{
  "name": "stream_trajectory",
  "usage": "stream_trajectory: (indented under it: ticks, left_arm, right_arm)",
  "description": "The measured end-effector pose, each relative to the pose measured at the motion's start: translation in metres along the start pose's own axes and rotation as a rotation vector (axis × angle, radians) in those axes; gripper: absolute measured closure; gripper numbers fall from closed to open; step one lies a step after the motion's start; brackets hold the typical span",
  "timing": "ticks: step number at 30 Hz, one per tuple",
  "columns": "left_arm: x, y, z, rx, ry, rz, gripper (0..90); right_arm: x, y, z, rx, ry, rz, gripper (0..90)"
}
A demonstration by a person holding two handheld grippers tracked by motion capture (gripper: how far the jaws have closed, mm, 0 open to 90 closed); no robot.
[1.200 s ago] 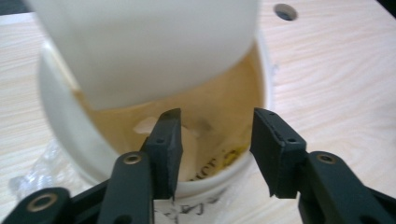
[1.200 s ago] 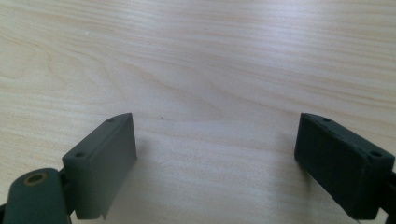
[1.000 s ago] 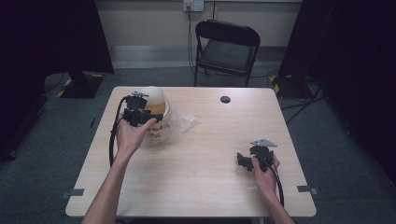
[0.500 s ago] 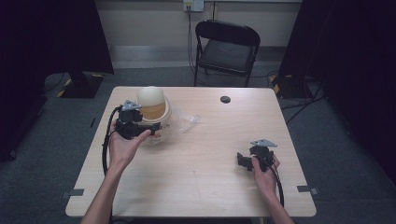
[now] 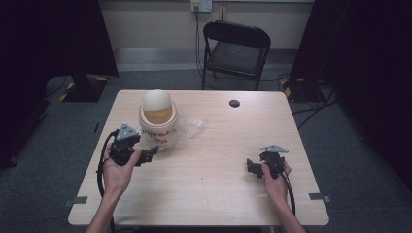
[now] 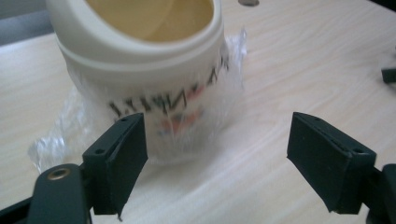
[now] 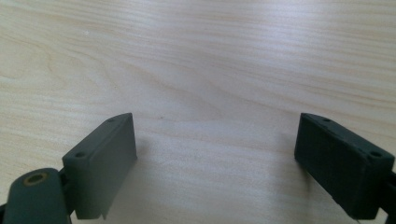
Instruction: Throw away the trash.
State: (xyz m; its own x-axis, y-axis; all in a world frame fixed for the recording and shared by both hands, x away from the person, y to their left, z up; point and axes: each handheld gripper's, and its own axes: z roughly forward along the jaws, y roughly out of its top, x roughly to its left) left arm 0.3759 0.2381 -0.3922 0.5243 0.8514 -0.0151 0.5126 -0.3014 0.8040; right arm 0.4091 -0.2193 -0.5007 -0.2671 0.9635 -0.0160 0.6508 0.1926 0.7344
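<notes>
Pulled back from the cream container (image 5: 158, 119), the left claw (image 5: 151, 151) now sits nearer the table's near-left edge than a second ago, when it was up against the container's side. Its jaws have just been opening and stand wide apart, nothing between them; in the left gripper view the container (image 6: 140, 70) stands just ahead of the tips, not touched.

Container sits on the table (image 5: 214, 194) toward the far-left corner, upright, domed lid tipped back so the mouth shows. Inside looks yellowish, either lining or contents, can't tell which. Lettering on its wall is blurred. Crumpled clear plastic wrap (image 5: 192, 127) lies round its base and trails out to the right.

Step, as I judge it: release just done, left hand retreating. Next move likely calls for re-aiming at the wrap or the lid; the film is thin and slippery, so a pinch low at the edge.

Right claw (image 5: 250, 167) rests near the near-right corner, jaws apart, bare wood between them in the right gripper view (image 7: 215, 158). Small dark disc (image 5: 234, 103) near the far edge.
</notes>
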Motion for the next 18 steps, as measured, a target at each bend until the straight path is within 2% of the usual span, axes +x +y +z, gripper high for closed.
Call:
stream_trajectory:
  ticks: [3,7,8,9,10,12,14,15,17,18]
  left_arm:
    - [0.005,-0.018,0.007,0.032,-0.005,-0.023,19.8]
    - [0.01,-0.045,0.019,0.114,0.018,-0.032,19.8]
    - [0.011,-0.053,0.022,0.137,0.032,-0.041,19.8]
    - [0.012,-0.059,0.024,0.149,0.033,-0.037,19.8]
    - [0.012,-0.064,0.027,0.162,0.046,-0.024,19.8]
    - [0.013,-0.074,0.033,0.185,0.073,-0.026,19.8]
    - [0.013,-0.082,0.038,0.187,0.065,-0.034,20.0]
    - [0.011,-0.087,0.042,0.202,0.084,-0.02,20.4]
    - [0.012,-0.093,0.044,0.188,0.07,-0.038,17.6]
    - [0.013,-0.094,0.043,0.187,0.068,-0.031,17.7]
  right_arm:
    - [0.0,0.0,0.0,0.0,0.0,0.0,11.6]
    - [0.0,0.0,0.0,0.0,0.0,0.0,11.6]
    - [0.0,0.0,0.0,0.0,0.0,0.0,11.6]
    - [0.0,0.0,0.0,0.0,0.0,0.0,11.5]
    - [0.0,0.0,0.0,0.0,0.0,0.0,11.5]
    - [0.0,0.0,0.0,0.0,0.0,0.0,11.5]
    - [0.0,0.0,0.0,0.0,0.0,0.001,11.5]
    - [0.0,0.0,0.0,0.0,0.001,0.001,11.5]
    - [0.0,0.0,0.0,0.0,0.001,-0.001,11.6]
    - [0.0,0.0,0.0,0.0,0.0,0.001,11.5]
